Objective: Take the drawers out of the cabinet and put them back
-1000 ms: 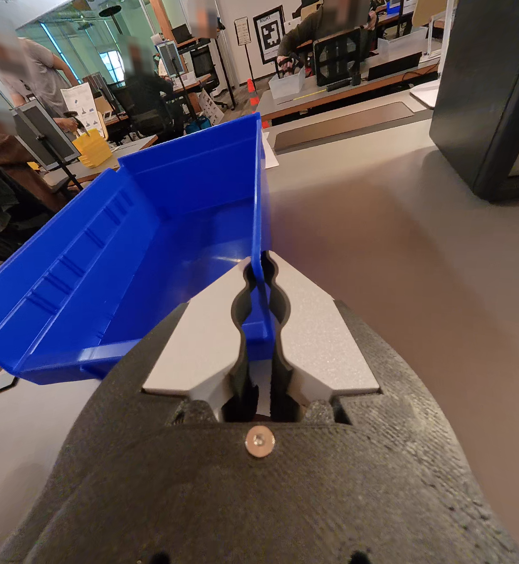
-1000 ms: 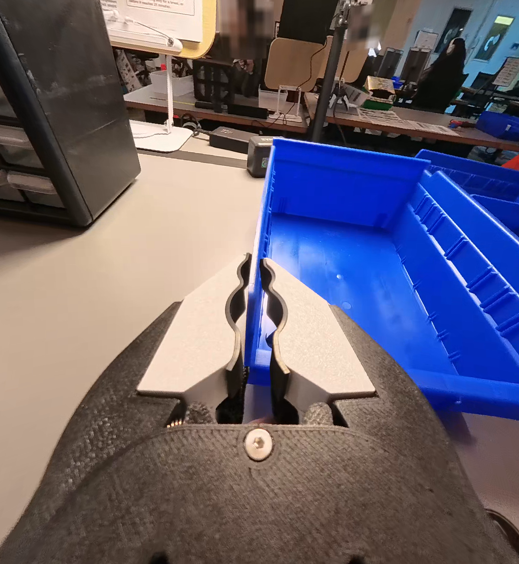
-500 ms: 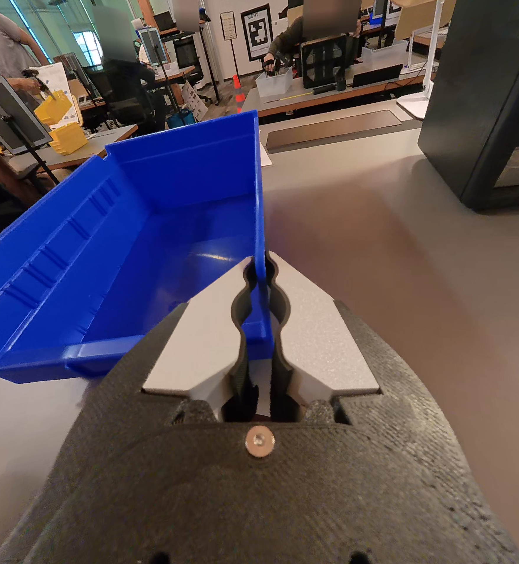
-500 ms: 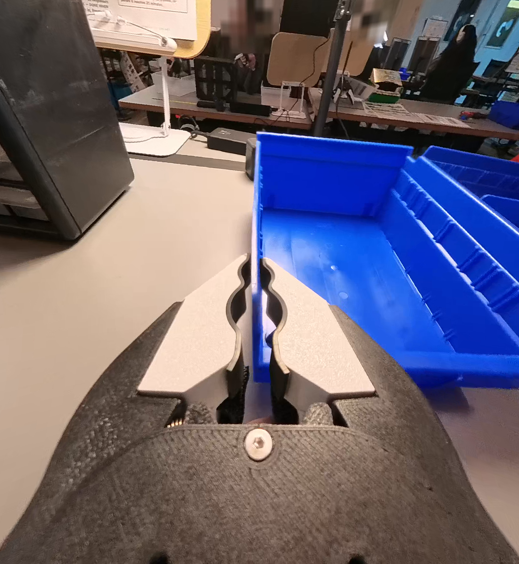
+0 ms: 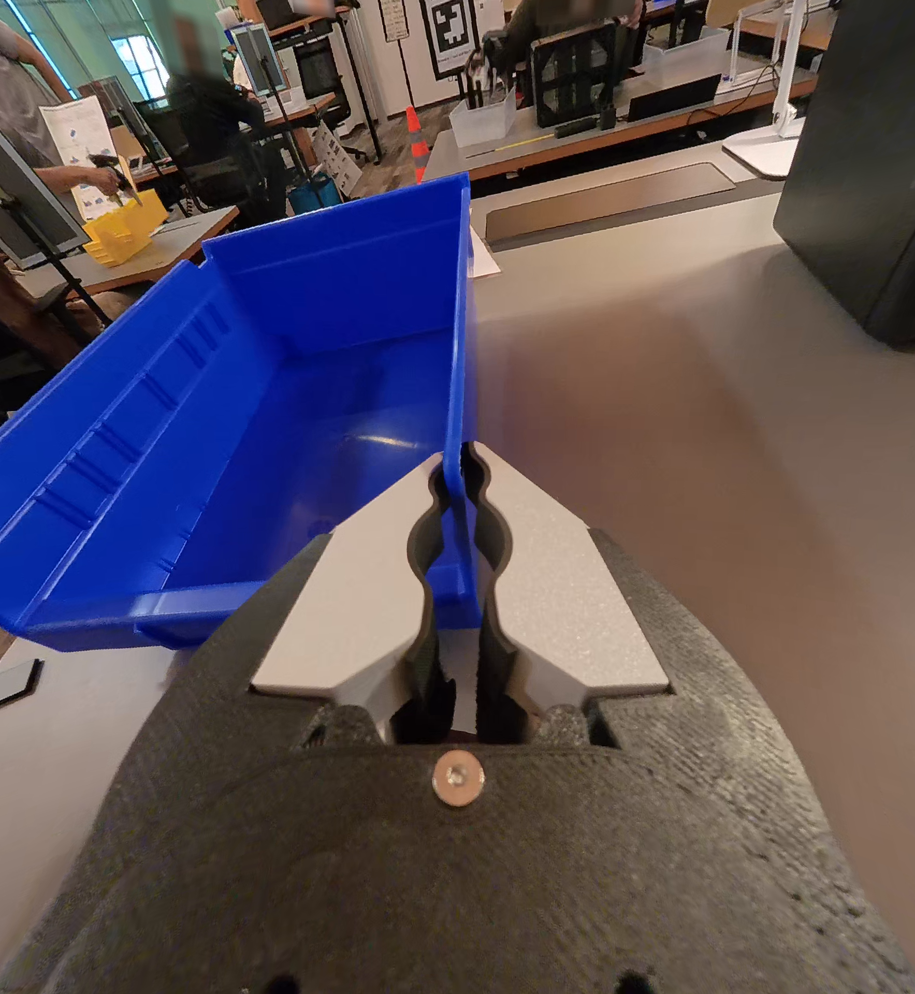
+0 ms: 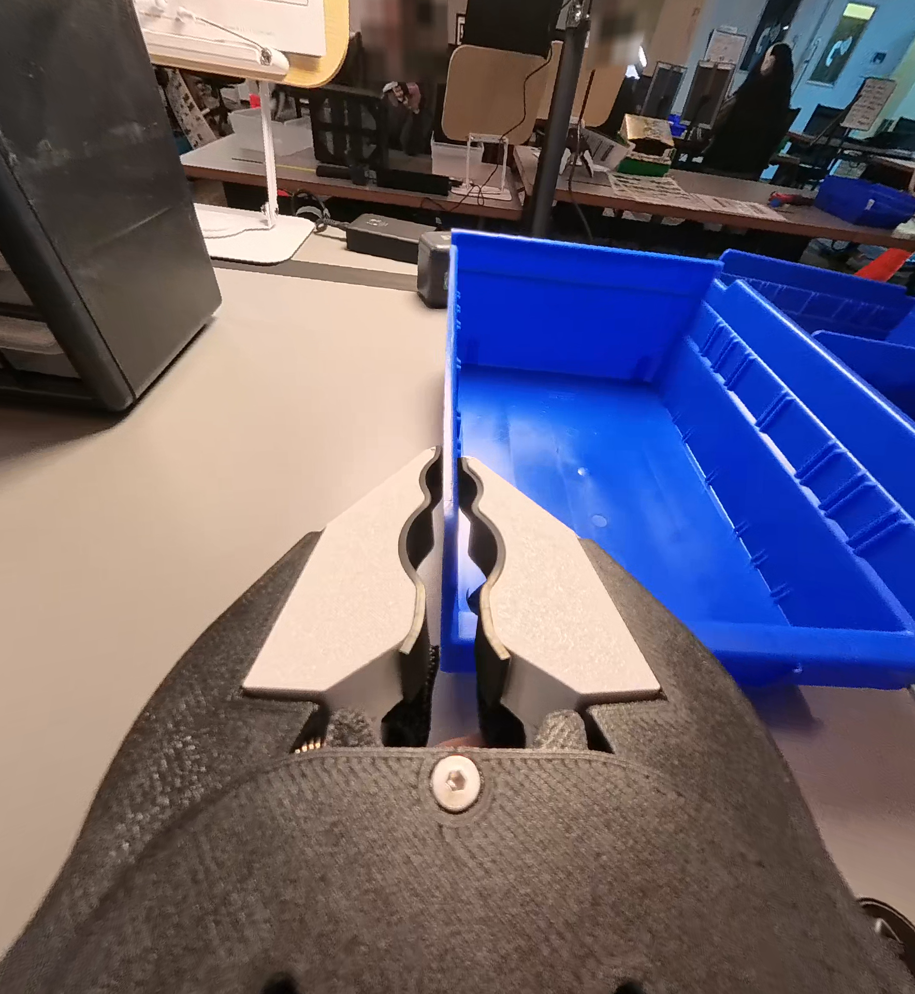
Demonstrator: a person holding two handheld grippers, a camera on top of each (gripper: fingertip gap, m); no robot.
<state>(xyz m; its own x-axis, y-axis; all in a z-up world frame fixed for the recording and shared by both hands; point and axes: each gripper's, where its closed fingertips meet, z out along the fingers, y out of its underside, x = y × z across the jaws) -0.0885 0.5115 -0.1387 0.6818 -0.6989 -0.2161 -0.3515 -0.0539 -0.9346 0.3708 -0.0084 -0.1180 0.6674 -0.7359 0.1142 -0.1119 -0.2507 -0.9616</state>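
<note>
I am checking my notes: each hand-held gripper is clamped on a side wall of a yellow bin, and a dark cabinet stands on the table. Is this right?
One detail is wrong: the bin is blue, not yellow, as both wrist views show. The left hand-held gripper and the right hand-held gripper each clamp a side wall of a blue bin, and the dark cabinet stands on the table.

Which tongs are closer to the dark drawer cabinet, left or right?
Hard to call. Left tongs hold a blue bin, cabinet ahead-right; right tongs hold a blue bin, cabinet ahead-left.
</note>
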